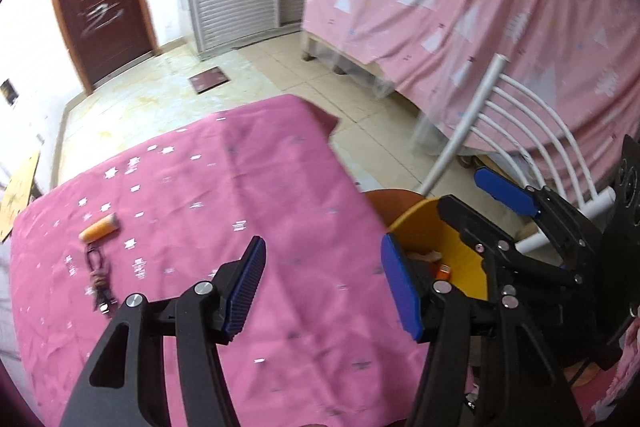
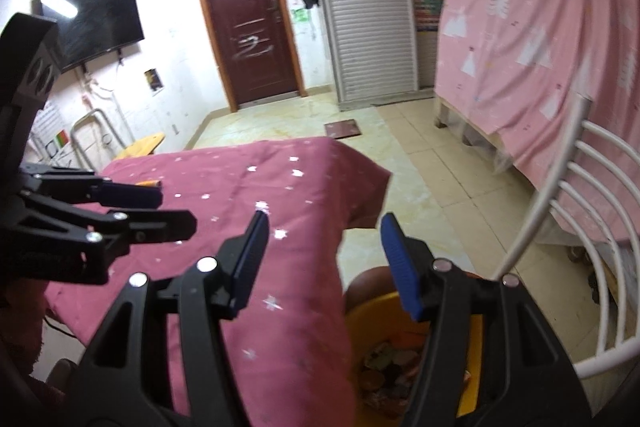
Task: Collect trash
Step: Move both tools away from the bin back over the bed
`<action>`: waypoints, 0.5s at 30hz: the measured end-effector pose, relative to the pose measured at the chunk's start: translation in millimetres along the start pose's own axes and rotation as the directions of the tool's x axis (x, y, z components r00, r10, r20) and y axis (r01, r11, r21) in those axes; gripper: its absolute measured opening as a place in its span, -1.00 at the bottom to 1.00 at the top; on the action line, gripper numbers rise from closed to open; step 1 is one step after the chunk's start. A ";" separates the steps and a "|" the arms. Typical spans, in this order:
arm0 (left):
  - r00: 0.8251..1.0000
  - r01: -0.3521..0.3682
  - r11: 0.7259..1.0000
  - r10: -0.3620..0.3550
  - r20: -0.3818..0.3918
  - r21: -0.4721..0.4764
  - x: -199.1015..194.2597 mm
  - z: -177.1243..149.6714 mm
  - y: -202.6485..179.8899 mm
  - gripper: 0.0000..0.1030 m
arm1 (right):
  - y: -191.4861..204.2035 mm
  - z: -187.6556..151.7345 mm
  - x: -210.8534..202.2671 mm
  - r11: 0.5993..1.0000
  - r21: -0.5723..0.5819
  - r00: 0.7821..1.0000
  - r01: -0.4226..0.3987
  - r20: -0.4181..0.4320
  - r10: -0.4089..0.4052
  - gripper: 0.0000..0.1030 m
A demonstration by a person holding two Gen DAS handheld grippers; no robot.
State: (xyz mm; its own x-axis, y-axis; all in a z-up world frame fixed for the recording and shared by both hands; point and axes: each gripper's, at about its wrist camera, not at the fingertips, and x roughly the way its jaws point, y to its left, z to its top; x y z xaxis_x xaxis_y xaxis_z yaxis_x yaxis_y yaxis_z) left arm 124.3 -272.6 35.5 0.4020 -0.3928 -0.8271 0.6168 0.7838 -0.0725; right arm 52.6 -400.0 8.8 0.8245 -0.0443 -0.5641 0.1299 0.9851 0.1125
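The left gripper (image 1: pixel 324 283) has its jaws apart with nothing between them, above the pink tablecloth (image 1: pixel 240 187). The right gripper (image 2: pixel 324 267) is also apart and empty, over the yellow bin (image 2: pixel 368 311) beside the table, which holds mixed trash (image 2: pixel 392 363). On the cloth, far left, lie an orange tube (image 1: pixel 99 228) and, just beside it, a dark tangled item (image 1: pixel 98 279).
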 end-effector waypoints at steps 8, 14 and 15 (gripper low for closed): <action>0.998 -0.061 0.994 0.061 0.004 -0.096 -7.6 -6.9 61.4 0.03 | 44.4 15.4 21.9 0.994 -0.079 0.997 -0.070 -0.020 0.069 0.08; 0.996 -0.092 0.984 0.093 -0.004 -0.152 -8.2 -12.6 97.2 0.03 | 69.7 23.7 39.6 0.987 -0.119 0.993 -0.112 -0.047 0.107 0.08; 0.995 -0.100 0.982 0.101 -0.001 -0.161 -9.8 -13.4 105.1 0.03 | 73.9 24.9 43.0 0.985 -0.128 0.993 -0.115 -0.053 0.109 0.08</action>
State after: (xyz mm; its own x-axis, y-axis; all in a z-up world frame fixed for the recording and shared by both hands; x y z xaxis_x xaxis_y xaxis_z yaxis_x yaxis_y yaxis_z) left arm 176.1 -180.0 28.6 0.4613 -0.3113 -0.8308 0.4566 0.8862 -0.0785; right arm 111.4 -333.3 13.2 0.8033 0.0726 -0.5911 -0.0377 0.9968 0.0712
